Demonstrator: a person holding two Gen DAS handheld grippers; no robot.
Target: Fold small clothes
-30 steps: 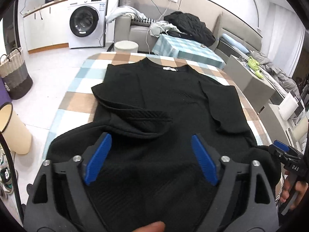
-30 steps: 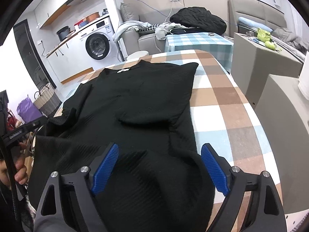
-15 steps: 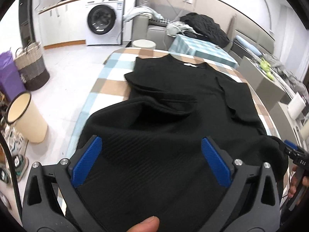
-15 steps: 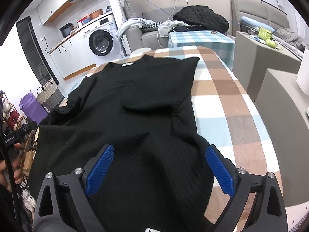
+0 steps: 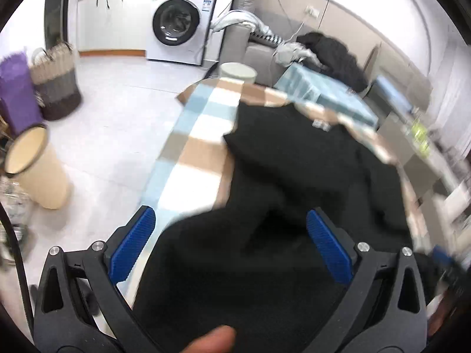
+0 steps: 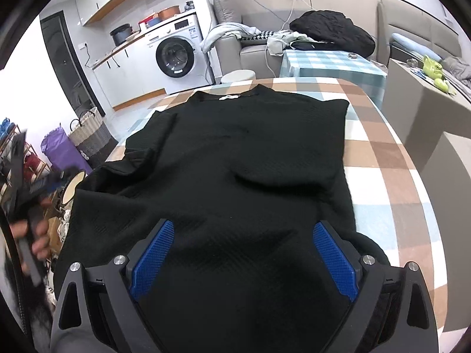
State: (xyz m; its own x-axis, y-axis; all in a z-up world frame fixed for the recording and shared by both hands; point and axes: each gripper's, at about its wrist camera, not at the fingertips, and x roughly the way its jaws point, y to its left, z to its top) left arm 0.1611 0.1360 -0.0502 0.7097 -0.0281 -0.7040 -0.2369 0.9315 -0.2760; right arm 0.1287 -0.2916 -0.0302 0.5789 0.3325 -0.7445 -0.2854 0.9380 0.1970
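Right gripper [image 6: 244,253]: nearest the right wrist camera; its 2 blue pads spread wide, grasping nothing. The jaws have just been opening. The near hem of the garment lies under and between them, and neither pad presses it.
Left gripper [image 5: 231,247]: nearest the left wrist camera; its 2 blue pads [image 5: 132,244] equally wide, released. These jaws have also just been opening. Black cloth shows between them, unpinched. This view is motion-blurred.
Fingertip [image 5: 212,339]: a person's fingertip at the bottom edge of the left wrist view, behind the left gripper.
Black top [image 6: 235,176]: lies flat on the table, near hem toward the grippers, neckline and white label at the far end. 1 sleeve is folded inward over the body; the other side looks folded in too, though the dark cloth makes that hard to judge.
Table [image 6: 388,182]: covered in a brown, blue and white checked cloth, bare along the right side of the top.
Bin [image 5: 32,167]: cream, on the floor left of the table.
Basket [image 6: 89,135]: woven, on the floor left of the table, farther off.
Stool [image 6: 238,76]: round, just beyond the table's far end.
Washing machine [image 6: 176,58]: white, beyond the table, to the left.
Sofa [image 6: 256,50]: grey, beyond the table, piled with clothes.
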